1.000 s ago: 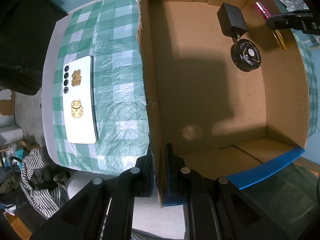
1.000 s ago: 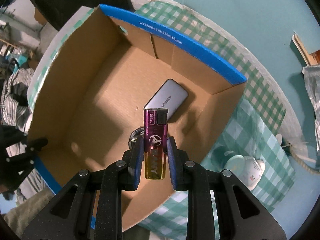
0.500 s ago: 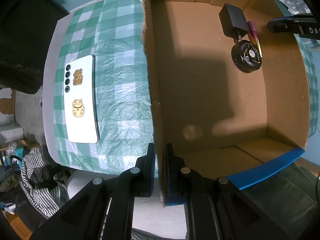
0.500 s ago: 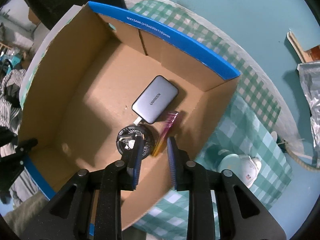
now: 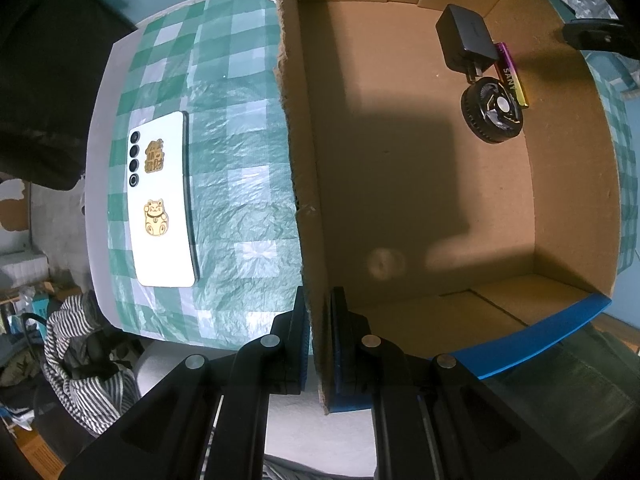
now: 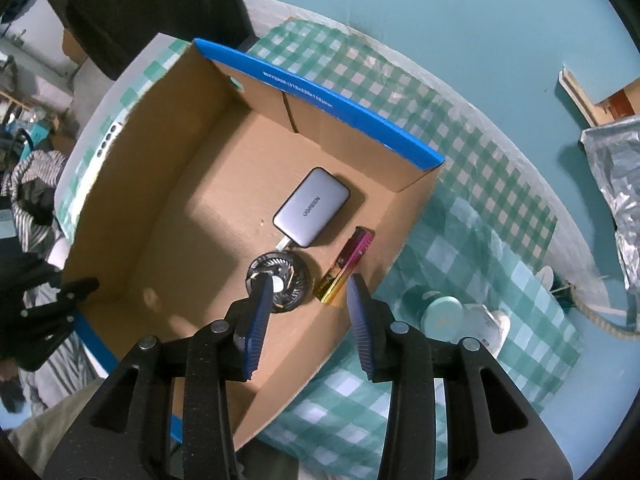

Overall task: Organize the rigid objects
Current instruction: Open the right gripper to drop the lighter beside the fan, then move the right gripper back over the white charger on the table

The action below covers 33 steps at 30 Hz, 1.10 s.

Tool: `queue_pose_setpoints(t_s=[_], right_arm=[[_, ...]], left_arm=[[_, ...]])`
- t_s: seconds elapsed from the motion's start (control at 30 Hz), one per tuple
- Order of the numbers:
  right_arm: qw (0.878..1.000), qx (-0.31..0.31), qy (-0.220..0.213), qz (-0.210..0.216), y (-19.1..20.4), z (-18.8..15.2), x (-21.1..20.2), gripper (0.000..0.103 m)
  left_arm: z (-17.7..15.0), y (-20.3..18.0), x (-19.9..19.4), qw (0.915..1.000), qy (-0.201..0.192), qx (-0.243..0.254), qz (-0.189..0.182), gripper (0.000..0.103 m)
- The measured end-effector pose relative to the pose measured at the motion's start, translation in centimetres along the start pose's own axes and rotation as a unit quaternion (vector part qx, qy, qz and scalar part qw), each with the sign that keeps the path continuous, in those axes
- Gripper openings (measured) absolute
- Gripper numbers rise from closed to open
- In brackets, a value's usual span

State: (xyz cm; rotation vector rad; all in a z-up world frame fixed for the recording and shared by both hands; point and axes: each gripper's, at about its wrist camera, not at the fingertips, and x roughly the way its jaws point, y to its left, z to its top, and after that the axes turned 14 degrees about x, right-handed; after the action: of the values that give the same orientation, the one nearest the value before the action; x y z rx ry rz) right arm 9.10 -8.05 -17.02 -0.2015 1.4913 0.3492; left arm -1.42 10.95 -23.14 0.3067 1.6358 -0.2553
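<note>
An open cardboard box (image 6: 168, 168) with blue rims stands on a green checked tablecloth. On its floor lie a pink-and-gold lighter (image 6: 345, 266), a grey UGREEN charger (image 6: 311, 213) and a round black fan (image 6: 278, 282). All three also show in the left wrist view: lighter (image 5: 512, 74), charger (image 5: 466, 38), fan (image 5: 492, 110). My right gripper (image 6: 308, 316) is open and empty above the box, over the lighter and fan. My left gripper (image 5: 318, 336) is shut on the box's side wall (image 5: 298, 160). A white phone (image 5: 162, 200) with gold stickers lies on the cloth left of the box.
The checked tablecloth (image 5: 240, 128) covers a round table. A pale round tin (image 6: 442, 316) and a white object (image 6: 488, 324) sit on the cloth right of the box. Striped clothing (image 5: 76, 360) lies beyond the table edge. Crinkled foil (image 6: 616, 184) is at far right.
My right gripper opened and let go of the lighter, which dropped onto the box floor beside the fan and charger. The gripper then rose and pulled back. My left gripper kept its hold on the wall.
</note>
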Motion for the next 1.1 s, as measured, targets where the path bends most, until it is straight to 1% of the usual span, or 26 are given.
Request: queue_pose_setpoints(t_s=[0.23,0.33,0.7,0.8,0.9,1.0,1.1], right_arm=[[1.000,-0.002,-0.017,0.001,-0.3,-0.8,-2.4,0.038],[1.000,-0.003,-0.025,0.000,-0.6,-1.1,-3.3,0.041],[0.999,-0.002,-0.038,-0.011,-2.1,-3.0,-5.6,0.045],[0.999,0.006,-0.042,-0.015,-3.2,-3.8,-5.9,0.049],[0.998,0.023,-0.043,-0.028,-5.0,-4.8,-6.0,0.052],[0.998,0.051,-0.032,-0.028,-7.1,-5.8,-5.4,0.054],[0.996,0.078,-0.016,-0.040,-9.6,-6.9,-4.2,0.054]], left_arm=[[0.4,-0.4,-0.2,1.0000,0.000,0.002,0.001,0.009],[0.4,-0.4,-0.3,1.0000,-0.001,0.002,0.002,0.009],[0.5,-0.7,-0.5,1.0000,-0.003,0.001,0.002,0.009],[0.5,-0.8,-0.5,1.0000,-0.003,0.001,0.002,0.009],[0.3,-0.8,-0.5,1.0000,-0.002,0.000,0.002,0.009],[0.2,-0.8,-0.4,1.0000,-0.002,-0.001,0.001,0.009],[0.1,-0.8,-0.3,1.0000,0.000,0.003,0.002,0.009]])
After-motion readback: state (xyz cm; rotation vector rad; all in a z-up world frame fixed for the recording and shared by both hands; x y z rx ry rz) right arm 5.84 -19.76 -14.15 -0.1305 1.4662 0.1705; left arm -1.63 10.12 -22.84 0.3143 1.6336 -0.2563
